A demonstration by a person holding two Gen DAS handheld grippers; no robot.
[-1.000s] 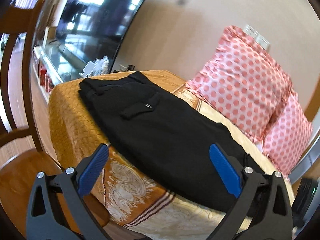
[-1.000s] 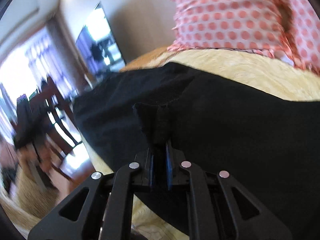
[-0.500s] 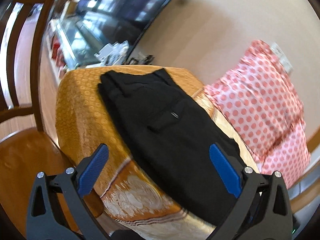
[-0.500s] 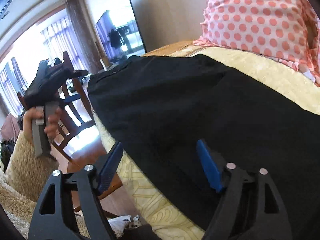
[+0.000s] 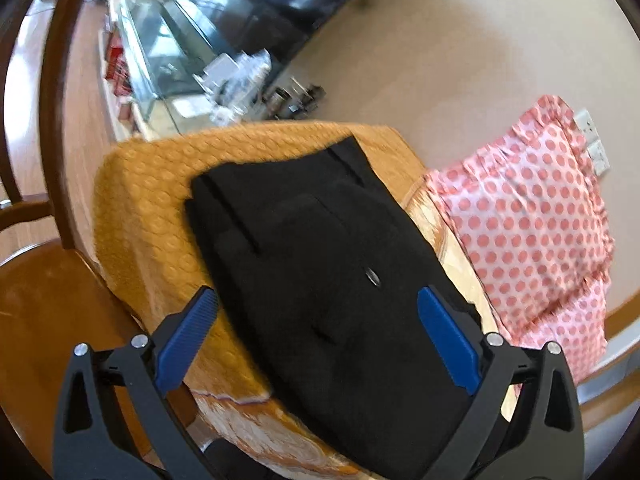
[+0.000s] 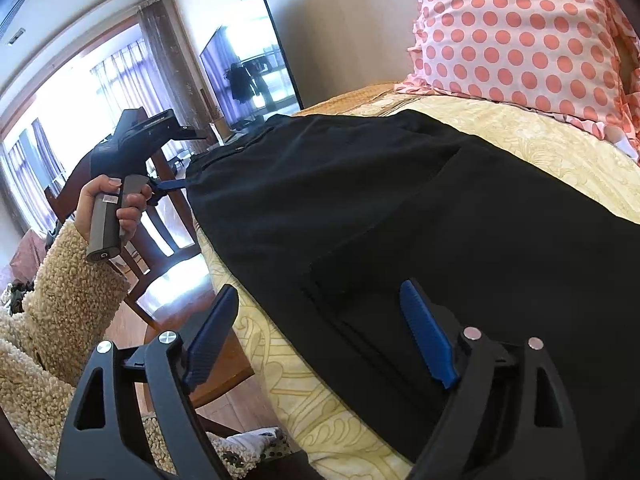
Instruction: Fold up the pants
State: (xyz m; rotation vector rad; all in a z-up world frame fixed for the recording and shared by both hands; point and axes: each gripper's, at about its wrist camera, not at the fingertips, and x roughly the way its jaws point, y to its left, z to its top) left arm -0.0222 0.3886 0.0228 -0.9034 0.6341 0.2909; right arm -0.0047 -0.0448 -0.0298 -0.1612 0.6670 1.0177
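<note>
Black pants (image 5: 320, 264) lie flat along the near edge of a bed, waistband and buttoned pocket at the far end. In the right wrist view the pants (image 6: 400, 208) show a folded edge close to my fingers. My left gripper (image 5: 316, 336) is open and empty, held above the near edge of the pants. My right gripper (image 6: 320, 340) is open and empty, just off the pants' near edge. The left gripper (image 6: 168, 188) also shows in the right wrist view, held in a hand near the waistband end.
The bed has an orange and cream patterned cover (image 5: 152, 208). Pink polka-dot pillows (image 5: 532, 232) lean on the wall behind the pants. A wooden chair (image 5: 44, 296) stands at the bedside. A TV (image 6: 252, 64) and low cabinet (image 5: 160, 60) stand beyond the bed's end.
My right gripper let go of the pants fabric, opened and drew back. My left gripper moved toward the waistband end, still open.
</note>
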